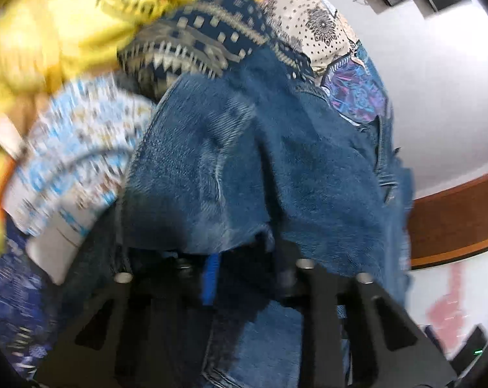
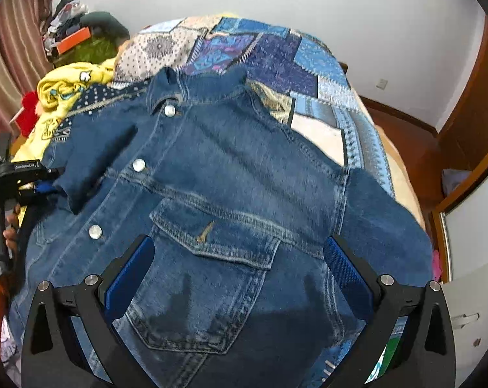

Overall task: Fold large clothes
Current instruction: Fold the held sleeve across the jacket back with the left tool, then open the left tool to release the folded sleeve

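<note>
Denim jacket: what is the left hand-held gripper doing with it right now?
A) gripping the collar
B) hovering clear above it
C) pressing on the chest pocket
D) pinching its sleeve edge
D: the left hand-held gripper is closed on the folded-over sleeve of the denim jacket, at its left side.

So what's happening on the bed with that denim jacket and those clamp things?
A person is folding clothes using a handheld two-finger gripper in each hand. A denim jacket lies front up, buttoned, on a patchwork quilt. The left gripper has pinched the jacket's sleeve at its side and holds the cloth. The right gripper hangs open over the chest pocket, gripping nothing. A yellow garment is heaped beside the jacket. The fold looks only just begun.
</note>
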### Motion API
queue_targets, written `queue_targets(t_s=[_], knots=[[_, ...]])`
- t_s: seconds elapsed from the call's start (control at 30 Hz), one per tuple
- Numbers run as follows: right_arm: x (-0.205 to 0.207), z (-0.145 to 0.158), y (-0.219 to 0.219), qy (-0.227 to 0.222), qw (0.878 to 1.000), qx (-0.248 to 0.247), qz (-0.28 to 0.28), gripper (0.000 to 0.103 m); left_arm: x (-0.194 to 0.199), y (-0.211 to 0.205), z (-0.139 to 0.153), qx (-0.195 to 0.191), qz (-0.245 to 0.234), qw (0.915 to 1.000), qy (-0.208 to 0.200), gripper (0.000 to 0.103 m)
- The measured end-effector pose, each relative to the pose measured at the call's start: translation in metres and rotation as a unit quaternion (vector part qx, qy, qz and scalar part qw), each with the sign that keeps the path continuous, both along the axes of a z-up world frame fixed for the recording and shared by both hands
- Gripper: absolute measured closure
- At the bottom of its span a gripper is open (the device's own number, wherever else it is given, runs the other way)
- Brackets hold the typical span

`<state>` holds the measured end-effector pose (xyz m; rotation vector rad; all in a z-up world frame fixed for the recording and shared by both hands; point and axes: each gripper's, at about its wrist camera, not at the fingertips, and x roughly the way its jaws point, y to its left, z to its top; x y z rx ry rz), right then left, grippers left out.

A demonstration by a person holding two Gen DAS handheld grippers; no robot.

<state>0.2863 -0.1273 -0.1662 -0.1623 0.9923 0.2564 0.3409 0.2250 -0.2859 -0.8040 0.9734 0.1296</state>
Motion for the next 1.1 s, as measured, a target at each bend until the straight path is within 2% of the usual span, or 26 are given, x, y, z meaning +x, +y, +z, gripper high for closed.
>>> queue_targets(t_s=[0.07,0.17,0.23,0.43,0.53,0.6,0.73,0.83,0.87,1.0,1.1], knots=[[-0.002,-0.003,-0.003,0.005,1.0,0.0,-0.002,0.0,0.0,-0.008,0.019,0.05,-0.003,0.9986,-0.014,0.089],[-0.007,-0.001,-0.011,0.001,1.0,-0.008,-0.006,0.0,-0.004,-0.022,0.053,0.117,-0.015,0.992,-0.046,0.09],[-0.009,0.004,-0.017,-0.01,1.0,-0.012,-0.014,0.0,-0.003,-0.032,0.078,0.147,-0.028,0.9862,-0.071,0.091],[-0.018,0.02,-0.041,-0.029,0.999,0.011,-0.043,0.0,0.002,-0.074,0.141,0.183,-0.077,0.9704,-0.138,0.092],[-0.022,0.022,-0.053,-0.031,0.997,0.024,-0.06,0.0,0.009,-0.118,0.169,0.198,-0.123,0.9571,-0.173,0.092],[-0.027,0.022,-0.061,-0.031,0.996,0.038,-0.077,0.0,0.014,-0.148,0.176,0.201,-0.153,0.9501,-0.183,0.092],[-0.039,0.018,-0.075,-0.028,0.993,0.061,-0.098,0.0,0.021,-0.211,0.165,0.202,-0.225,0.9367,-0.176,0.092],[-0.046,0.011,-0.085,-0.02,0.992,0.065,-0.109,0.0,0.03,-0.256,0.133,0.184,-0.295,0.9279,-0.134,0.092],[-0.049,0.009,-0.088,-0.015,0.992,0.066,-0.111,0.0,0.031,-0.271,0.115,0.176,-0.318,0.9254,-0.108,0.092],[-0.06,0.003,-0.1,-0.006,0.991,0.064,-0.12,0.0,0.03,-0.298,0.072,0.166,-0.349,0.9207,-0.05,0.092],[-0.065,-0.004,-0.112,0.003,0.989,0.07,-0.134,0.0,0.026,-0.305,0.059,0.164,-0.356,0.9195,-0.03,0.092]])
